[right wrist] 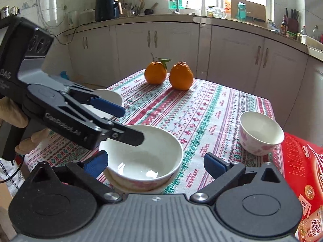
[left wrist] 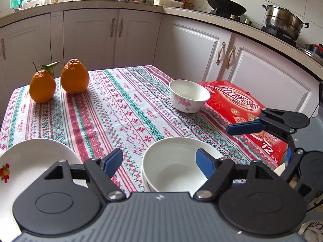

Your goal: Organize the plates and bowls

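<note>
A large white bowl (left wrist: 171,165) (right wrist: 141,155) sits on the patterned tablecloth at the table's near edge, apparently stacked on another bowl. A small flowered bowl (left wrist: 188,95) (right wrist: 260,134) stands farther right. A white plate (left wrist: 30,167) (right wrist: 109,98) lies at the left. My left gripper (left wrist: 159,161) is open, its fingers straddling the big bowl's left rim just above it; it also shows in the right wrist view (right wrist: 129,123). My right gripper (right wrist: 155,165) is open and empty, just in front of the big bowl; it shows in the left wrist view (left wrist: 260,141) at the right.
Two oranges (left wrist: 58,80) (right wrist: 169,75) stand at the far side of the table. A red carton (left wrist: 248,113) (right wrist: 302,183) lies beside the table on the right. Kitchen cabinets (left wrist: 141,36) and a cluttered counter surround the table.
</note>
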The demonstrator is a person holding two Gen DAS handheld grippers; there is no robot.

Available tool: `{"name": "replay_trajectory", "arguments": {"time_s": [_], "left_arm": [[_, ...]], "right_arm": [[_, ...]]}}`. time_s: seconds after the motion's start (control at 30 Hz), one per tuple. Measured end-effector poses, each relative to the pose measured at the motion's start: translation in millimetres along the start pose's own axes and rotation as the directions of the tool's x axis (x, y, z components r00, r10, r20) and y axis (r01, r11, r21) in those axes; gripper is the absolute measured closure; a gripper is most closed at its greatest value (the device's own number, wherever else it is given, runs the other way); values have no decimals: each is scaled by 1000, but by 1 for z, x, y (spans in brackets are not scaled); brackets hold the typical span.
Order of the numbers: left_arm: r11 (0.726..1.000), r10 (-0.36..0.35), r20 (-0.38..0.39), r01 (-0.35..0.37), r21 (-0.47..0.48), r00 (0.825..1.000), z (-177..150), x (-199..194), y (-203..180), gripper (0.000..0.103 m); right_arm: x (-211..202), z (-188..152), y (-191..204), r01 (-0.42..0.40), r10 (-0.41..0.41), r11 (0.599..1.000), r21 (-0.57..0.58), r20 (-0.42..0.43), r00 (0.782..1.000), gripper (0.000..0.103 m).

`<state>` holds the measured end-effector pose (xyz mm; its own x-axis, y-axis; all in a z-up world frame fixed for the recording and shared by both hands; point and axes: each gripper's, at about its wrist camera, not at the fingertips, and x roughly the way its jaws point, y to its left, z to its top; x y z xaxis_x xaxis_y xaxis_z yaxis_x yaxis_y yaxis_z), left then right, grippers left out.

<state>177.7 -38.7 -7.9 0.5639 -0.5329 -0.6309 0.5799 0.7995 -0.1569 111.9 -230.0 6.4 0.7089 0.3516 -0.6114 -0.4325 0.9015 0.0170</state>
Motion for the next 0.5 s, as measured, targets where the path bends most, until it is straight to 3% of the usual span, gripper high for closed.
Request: {"name": "replay_trajectory", "arguments": {"time_s": [0.3,0.5], "left_arm": [[1000,16,-7,-16,10,1000,5,-2,5,22],[999,8,-13,-8,46,1000,20,5,0,13]], "right_arm": [[3,-5,-1,2,-2,1000,-4,-13,1000,0],[-8,-3,-15,36,-36,999,8,21,999,0]]}}
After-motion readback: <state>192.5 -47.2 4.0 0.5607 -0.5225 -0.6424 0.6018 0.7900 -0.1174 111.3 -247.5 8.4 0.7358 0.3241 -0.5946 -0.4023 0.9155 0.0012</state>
